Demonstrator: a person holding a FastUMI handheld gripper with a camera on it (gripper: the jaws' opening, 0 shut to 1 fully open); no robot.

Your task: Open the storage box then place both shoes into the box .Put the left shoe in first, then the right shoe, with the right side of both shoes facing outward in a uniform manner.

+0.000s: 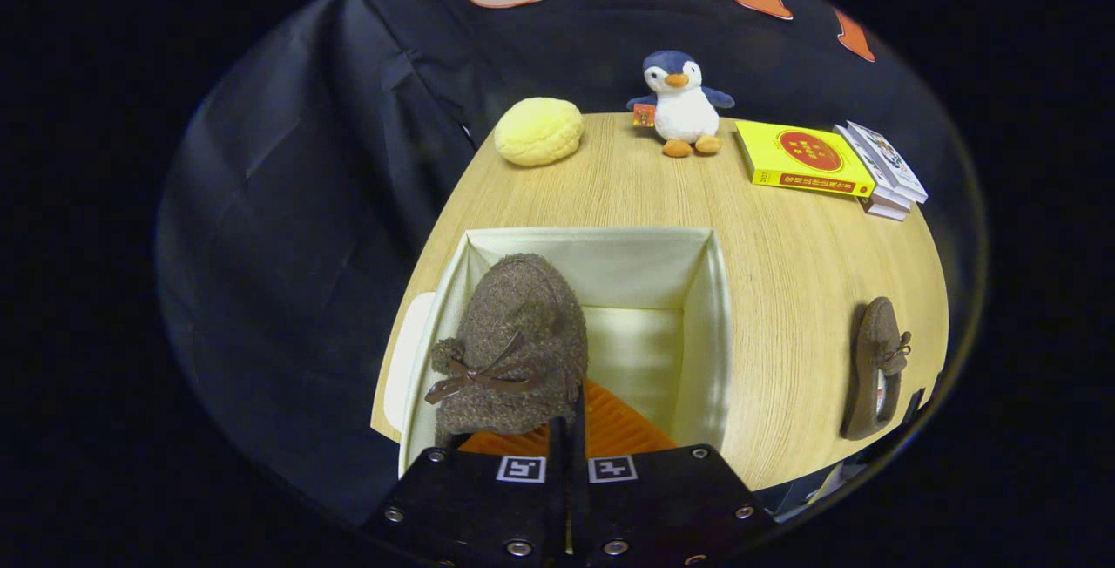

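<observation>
Held shoe (514,346) hides box (697,324) floor; fingers' (557,437) grip hidden.

I see a fuzzy brown shoe (514,337) with orange lining in the cream box (697,307), black fingers (470,498), and at two o'clock a yellow book (801,158) on pale woodgrain table (784,289).

The gripper (568,429) is closed on the brown shoe (514,350), which fills the open box's (697,324) left half; the right half lies free down to its floor. A second shoe (875,368) lies at the bench's (784,272) right edge. Along the far edge sit a yellow cushion (538,131), a plush penguin (684,104) and books (827,163), leaving bare wood between them and the box.
</observation>
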